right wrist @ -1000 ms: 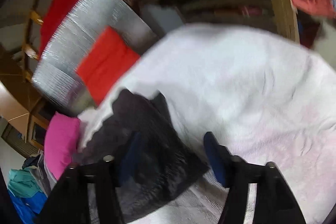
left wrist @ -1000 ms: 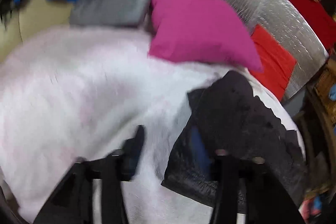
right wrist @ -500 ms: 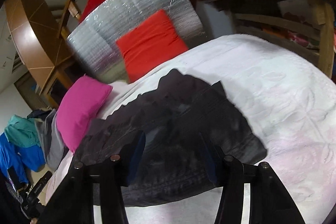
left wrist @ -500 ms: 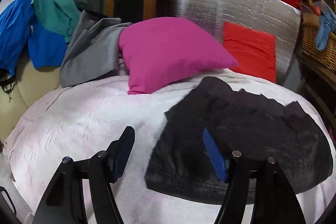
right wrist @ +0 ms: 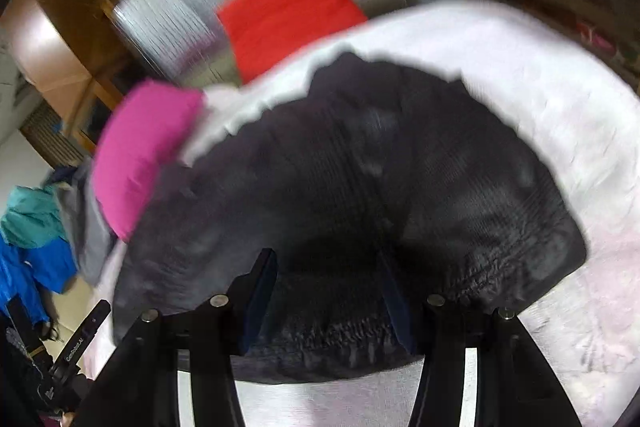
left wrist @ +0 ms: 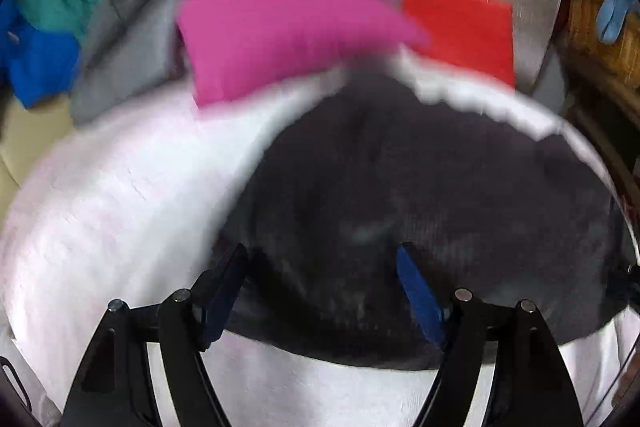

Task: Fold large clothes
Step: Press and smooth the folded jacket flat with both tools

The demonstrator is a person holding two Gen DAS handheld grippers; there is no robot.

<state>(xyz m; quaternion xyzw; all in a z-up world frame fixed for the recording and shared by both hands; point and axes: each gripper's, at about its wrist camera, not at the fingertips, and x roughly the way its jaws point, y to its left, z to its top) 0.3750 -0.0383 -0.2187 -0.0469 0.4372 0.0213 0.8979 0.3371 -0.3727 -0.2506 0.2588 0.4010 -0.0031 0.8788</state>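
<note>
Both grippers have closed in on the dark garment [left wrist: 420, 195] lying flat on the white bed cover [left wrist: 120, 195], which half a second ago sat farther off. The left gripper [left wrist: 320, 267] and right gripper [right wrist: 326, 275] hang over its near hem, fingers spread and holding nothing, so a grasp looks imminent. The right wrist view shows the gathered hem; the left view alone shows the wicker basket [left wrist: 600, 27] beyond the pink pillow [left wrist: 280, 23].
</note>
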